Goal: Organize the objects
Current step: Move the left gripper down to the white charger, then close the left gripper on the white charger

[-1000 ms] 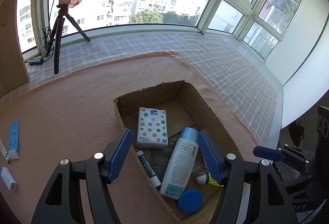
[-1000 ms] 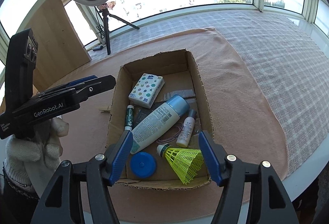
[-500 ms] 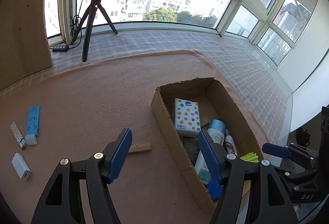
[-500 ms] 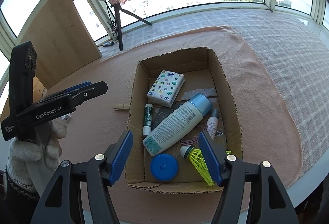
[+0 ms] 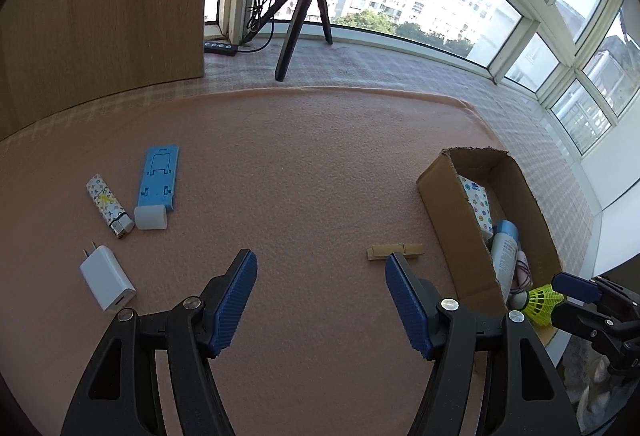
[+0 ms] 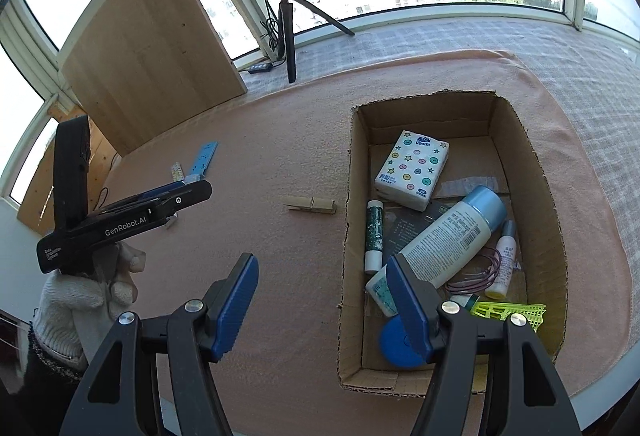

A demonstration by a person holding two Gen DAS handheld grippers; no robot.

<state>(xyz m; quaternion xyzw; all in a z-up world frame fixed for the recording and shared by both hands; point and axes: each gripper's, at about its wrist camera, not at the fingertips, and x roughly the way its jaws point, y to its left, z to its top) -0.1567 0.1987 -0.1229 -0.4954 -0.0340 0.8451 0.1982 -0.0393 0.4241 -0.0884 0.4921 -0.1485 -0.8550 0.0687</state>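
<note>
My left gripper (image 5: pixel 320 300) hangs open and empty over the pink cloth. To its left lie a white charger (image 5: pixel 107 283), a patterned lighter (image 5: pixel 108 211), a white cap (image 5: pixel 151 217) and a blue phone stand (image 5: pixel 159 181). A wooden clothespin (image 5: pixel 395 251) lies just beyond its right finger, beside the cardboard box (image 5: pixel 452 232). My right gripper (image 6: pixel 322 298) is open and empty at the box's (image 6: pixel 346 220) left wall. Inside the box are a tissue pack (image 6: pixel 414 170), a white bottle (image 6: pixel 448 240), a green tube (image 6: pixel 375 232), a small bottle (image 6: pixel 503 260), a blue lid (image 6: pixel 396 346) and a yellow shuttlecock (image 6: pixel 508 312).
A ring light on a black tripod (image 5: pixel 298 20) stands at the back by the windows, with a power strip (image 5: pixel 220 48) and cable. A wooden board (image 5: pixel 100 8) leans at the back left. A gloved hand (image 6: pixel 76 300) holds the left gripper. The table edge runs close behind the box on the right.
My left gripper has swung left from above the box to the open cloth, bringing the charger, lighter and phone stand closer. My right gripper has shifted left to the box's left wall.
</note>
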